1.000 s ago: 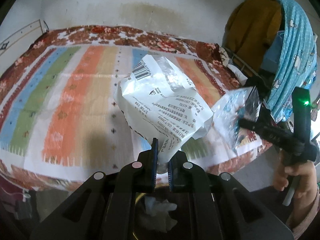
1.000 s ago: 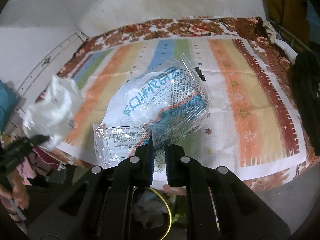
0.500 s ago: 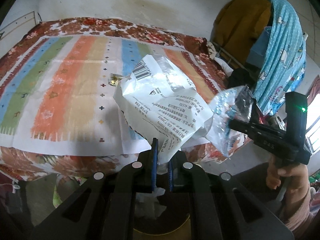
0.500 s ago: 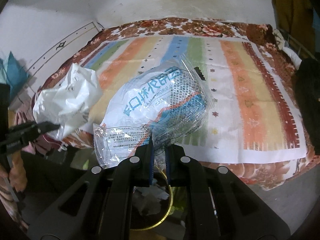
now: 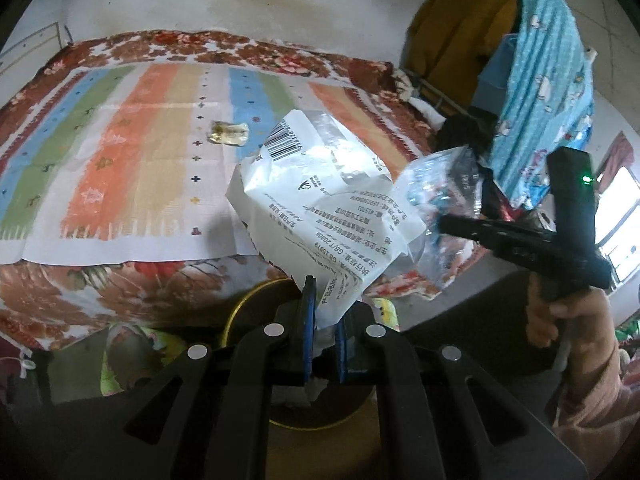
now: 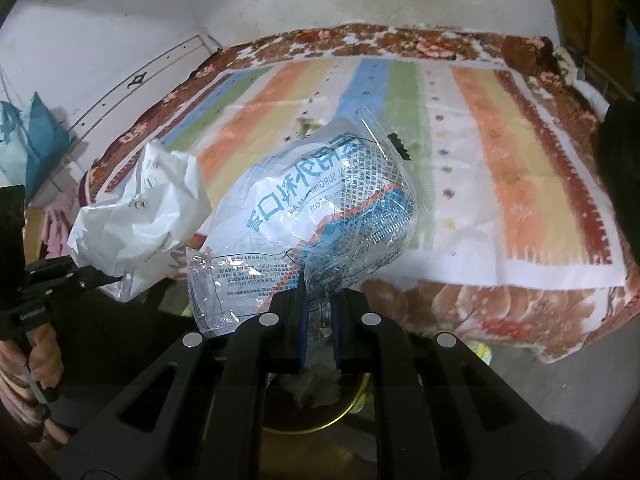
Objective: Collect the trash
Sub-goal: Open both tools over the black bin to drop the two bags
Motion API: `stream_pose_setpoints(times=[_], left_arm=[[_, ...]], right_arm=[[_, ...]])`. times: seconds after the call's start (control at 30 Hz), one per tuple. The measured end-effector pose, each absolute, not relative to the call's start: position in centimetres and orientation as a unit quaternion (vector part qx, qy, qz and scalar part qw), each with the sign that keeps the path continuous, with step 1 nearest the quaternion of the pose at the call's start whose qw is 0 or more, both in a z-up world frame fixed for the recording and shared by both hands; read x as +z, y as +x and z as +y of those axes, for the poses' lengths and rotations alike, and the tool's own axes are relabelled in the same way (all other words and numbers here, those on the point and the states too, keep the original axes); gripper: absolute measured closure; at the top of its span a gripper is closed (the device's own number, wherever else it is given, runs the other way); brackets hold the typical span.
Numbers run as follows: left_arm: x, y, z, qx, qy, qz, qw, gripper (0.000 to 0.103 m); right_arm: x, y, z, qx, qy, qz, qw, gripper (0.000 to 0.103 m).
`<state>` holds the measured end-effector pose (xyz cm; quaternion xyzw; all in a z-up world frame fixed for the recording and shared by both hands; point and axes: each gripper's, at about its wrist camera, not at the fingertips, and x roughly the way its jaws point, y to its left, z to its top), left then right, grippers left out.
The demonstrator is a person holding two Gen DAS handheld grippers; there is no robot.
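The left gripper (image 5: 322, 320) pinches a crumpled white printed wrapper (image 5: 320, 196) between its fingers, holding it above a gold-rimmed bin (image 5: 256, 300) beside the bed (image 5: 120, 152). The right gripper (image 6: 319, 320) is clamped on a clear blue-printed plastic bag (image 6: 320, 208) over the same bin. A small yellowish wrapper (image 5: 227, 134) lies on the striped cover

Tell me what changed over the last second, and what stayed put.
Both grippers pulled back from the bed toward the gold-rimmed bin, now showing more fully below them. The left gripper stays clamped on the white printed bag, the right gripper on the clear blue-printed wrapper. The small wrapper came into view on the bedspread.
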<state>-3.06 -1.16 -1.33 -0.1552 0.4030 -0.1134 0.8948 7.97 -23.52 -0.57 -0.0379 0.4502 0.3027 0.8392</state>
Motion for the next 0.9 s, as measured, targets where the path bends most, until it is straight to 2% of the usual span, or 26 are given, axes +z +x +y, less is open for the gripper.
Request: stream_pose_setpoints(times=[0.6,0.77,0.87,0.9], left_arm=[[-1.8,-7.2,-1.6,-0.163,-0.184,0.409,0.879,0.095],[-2.2,-7.0,-1.9,-0.163,-0.181,0.417,0.876,0.094],[-2.4,-6.6,-2.0,-0.163,-0.184,0.427,0.87,0.092],[-2.5,-6.4,-2.0,-0.165,-0.186,0.428,0.869,0.088]], right_arm=[[-2.8,1.7,-24.7,0.302,-0.05,0.489,0.817,0.094],[-3.0,1.6,-24.4,0.291,-0.065,0.492,0.818,0.091],[-3.2,1.7,-24.0,0.288,-0.076,0.494,0.817,0.082],[-3.3,1.8,-23.8,0.287,-0.08,0.495,0.816,0.075]])
